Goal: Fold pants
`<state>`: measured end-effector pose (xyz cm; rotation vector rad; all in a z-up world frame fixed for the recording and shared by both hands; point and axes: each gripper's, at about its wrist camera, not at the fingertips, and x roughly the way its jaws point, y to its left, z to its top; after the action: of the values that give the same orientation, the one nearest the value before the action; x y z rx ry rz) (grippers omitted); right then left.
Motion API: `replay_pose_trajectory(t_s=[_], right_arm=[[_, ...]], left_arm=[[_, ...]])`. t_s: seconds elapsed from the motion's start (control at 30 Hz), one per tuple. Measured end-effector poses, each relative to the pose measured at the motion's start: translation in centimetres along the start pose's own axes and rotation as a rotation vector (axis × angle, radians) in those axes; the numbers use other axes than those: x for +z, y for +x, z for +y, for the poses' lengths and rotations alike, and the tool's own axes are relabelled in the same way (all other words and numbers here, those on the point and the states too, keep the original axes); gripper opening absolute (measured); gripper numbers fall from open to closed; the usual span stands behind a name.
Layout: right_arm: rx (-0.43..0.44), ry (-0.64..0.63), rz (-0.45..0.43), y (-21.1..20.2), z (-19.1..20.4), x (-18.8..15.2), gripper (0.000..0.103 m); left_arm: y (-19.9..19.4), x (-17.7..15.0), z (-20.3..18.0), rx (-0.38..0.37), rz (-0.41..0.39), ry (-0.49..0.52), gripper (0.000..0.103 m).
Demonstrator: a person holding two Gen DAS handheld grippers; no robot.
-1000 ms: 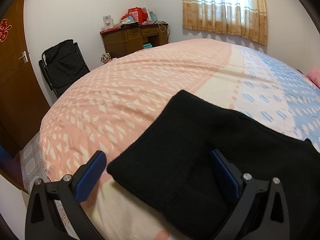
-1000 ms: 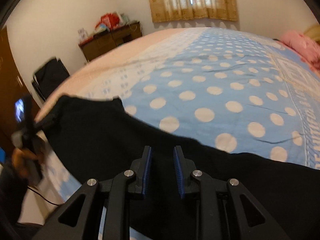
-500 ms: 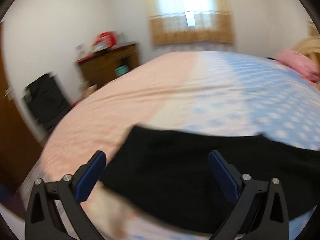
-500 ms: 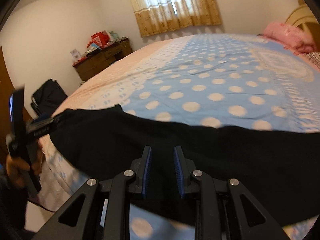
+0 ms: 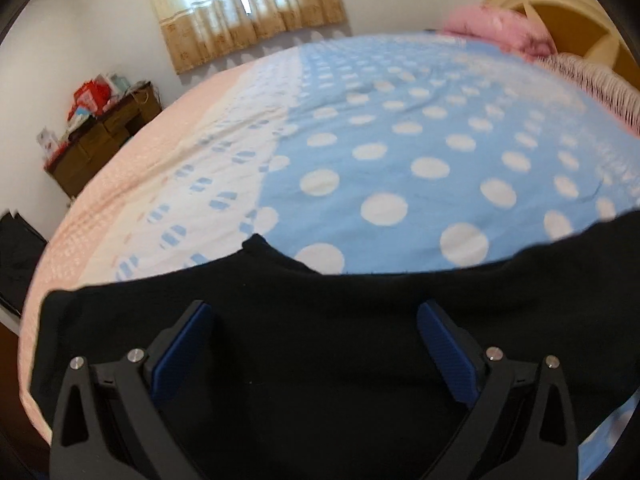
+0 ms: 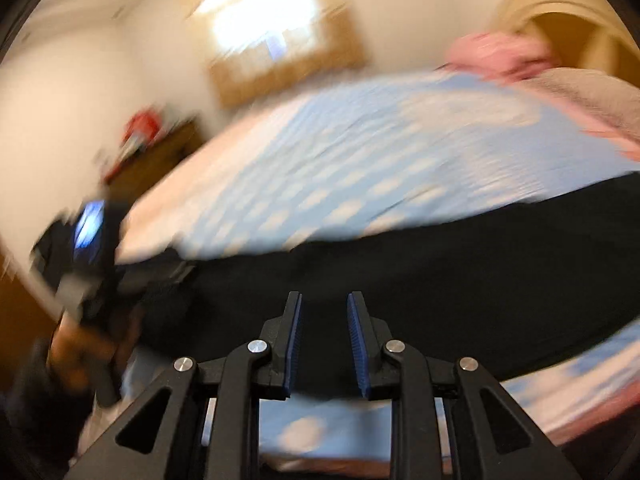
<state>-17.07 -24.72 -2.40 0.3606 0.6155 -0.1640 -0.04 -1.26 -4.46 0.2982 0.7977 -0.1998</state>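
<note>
The black pants (image 5: pixel 320 340) lie across the near edge of the bed, over the blue dotted sheet. My left gripper (image 5: pixel 316 320) is wide open above the black cloth, with a blue pad on each side of it and nothing between them. In the blurred right wrist view the pants (image 6: pixel 440 264) stretch as a dark band across the bed. My right gripper (image 6: pixel 324 320) has its jaws nearly closed, with a narrow gap over the cloth; whether cloth is pinched between them is hidden. The left gripper and the hand holding it show at the left edge (image 6: pixel 84 264).
The bed (image 5: pixel 400 140) has a sheet that is pink at the left and blue with white dots at the right. Pink pillows (image 5: pixel 500 28) and a headboard (image 5: pixel 568 16) are at the far right. A wooden desk (image 5: pixel 100 136) stands by the far wall under a curtained window (image 5: pixel 248 4).
Both views have swung to the right, toward the headboard. The left gripper now sits over the middle of the black cloth instead of at its left end. The right view is now blurred by motion.
</note>
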Motion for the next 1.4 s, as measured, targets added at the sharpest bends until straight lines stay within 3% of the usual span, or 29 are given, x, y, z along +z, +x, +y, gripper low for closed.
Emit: replay_pose_trajectory(t_s=[0.1,0.27,0.33,0.47,0.6,0.7,0.87,0.93,1.03,1.1,1.2,1.3,1.4], right_arm=[[-0.147,0.115,-0.110,-2.8,-5.3,2.1,0.034],[-0.415,0.226,-0.267,-8.1,-12.5,3.7,0.037],[-0.483,0.240,-0.274,-9.1,-14.6,3.6,0.037],[-0.605,0.223,-0.204,-8.3,-16.9,3.4,0.037],[-0.638,0.227,-0.204,-8.3,-17.7,3.1,0.037],[-0.684,0.251,-0.099,-6.7,-19.6,2.8,0.037],[-0.732,0.242,-0.098,-7.8,-19.1,1.9,0.037],[-0.749,0.253,-0.087,-8.1,-19.0,1.7,0.037],[-0.753,0.256,-0.061,-8.1,-18.6,1.9,0.039],[-0.692,0.268,-0.089,-8.7,-18.3,2.1,0.039],[-0.635,0.261,-0.120,-8.7,-18.7,2.7,0.055],[-0.605,0.209,-0.056,-6.9,-19.0,2.8,0.063],[-0.675,0.071,-0.019,-5.7,-17.3,2.4,0.060]], left_arm=[[-1.9,-0.1,0.6,-0.017,-0.025,-0.057,0.103],[-5.1,0.1,-0.9,-0.100,-0.118,-0.092,0.103],[-5.5,0.2,-2.0,-0.123,-0.134,-0.075,0.103],[-5.0,0.0,-5.0,-0.170,-0.115,-0.010,0.103],[-4.4,-0.7,-7.1,-0.195,-0.068,0.024,0.103],[-4.2,-1.1,-8.3,-0.199,-0.058,0.036,0.103],[-3.4,-2.5,-10.0,-0.197,-0.008,0.096,0.103],[-3.5,-2.8,-9.8,-0.209,-0.017,0.075,0.103],[-3.4,-2.9,-9.5,-0.234,-0.001,0.063,0.103],[-3.7,-2.8,-9.2,-0.237,0.003,0.070,0.103],[-4.8,-2.5,-8.0,-0.233,-0.039,0.041,0.103],[-6.1,-1.7,-6.3,-0.232,-0.088,-0.011,0.103],[-6.7,-1.1,-4.8,-0.225,-0.117,-0.047,0.103]])
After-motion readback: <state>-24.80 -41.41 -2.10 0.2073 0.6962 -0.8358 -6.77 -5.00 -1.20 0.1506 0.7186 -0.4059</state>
